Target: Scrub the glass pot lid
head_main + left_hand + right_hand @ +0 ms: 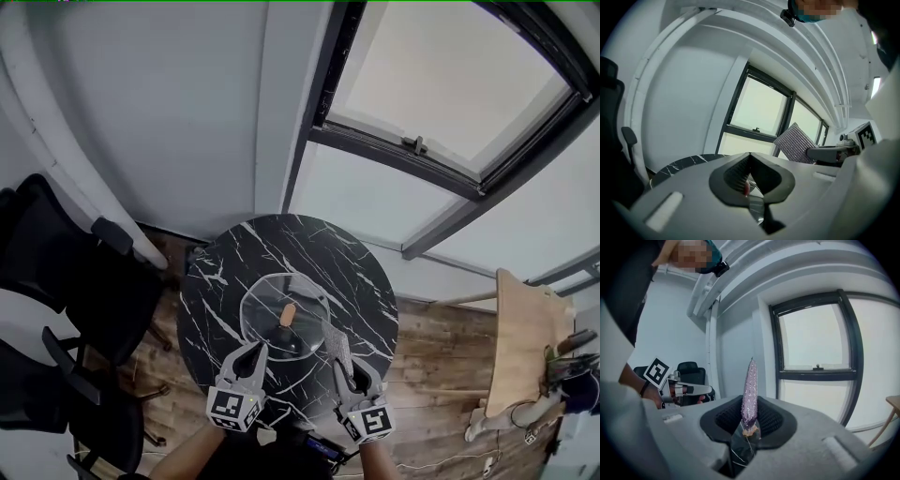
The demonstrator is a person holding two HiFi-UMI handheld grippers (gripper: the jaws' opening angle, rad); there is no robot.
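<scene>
Black marble veined with white makes up the round table (pixel 367 274), and the clear glass pot lid (pixel 267 295) is seen lying near its middle. The lid is topped by a tan wooden knob (pixel 288 314).

The left gripper (pixel 255 351) is brought in from the near side, and its tip is laid over the lid's near-left rim. In the left gripper view its jaws are drawn together at the tip. A thin sliver of glass and a pinkish spot are caught in the narrow slit between the ribbed pads (pixel 737 172), so the rim appears to be pinched.

The right gripper (pixel 345 367) is clamped on a flat, glittery grey-purple scrubbing pad (pixel 750 387). The pad is held edge-on and upright between the jaws, and in the head view it is raised just beside the lid's right rim. Whether pad and glass touch cannot be told.

Black office chairs (pixel 56 253) are placed to the left on the wooden plank floor (pixel 441 342). A dark-framed window (pixel 441 84) is set in the white wall beyond the table. A pale wooden board (pixel 523 333) is seen at the far right.
</scene>
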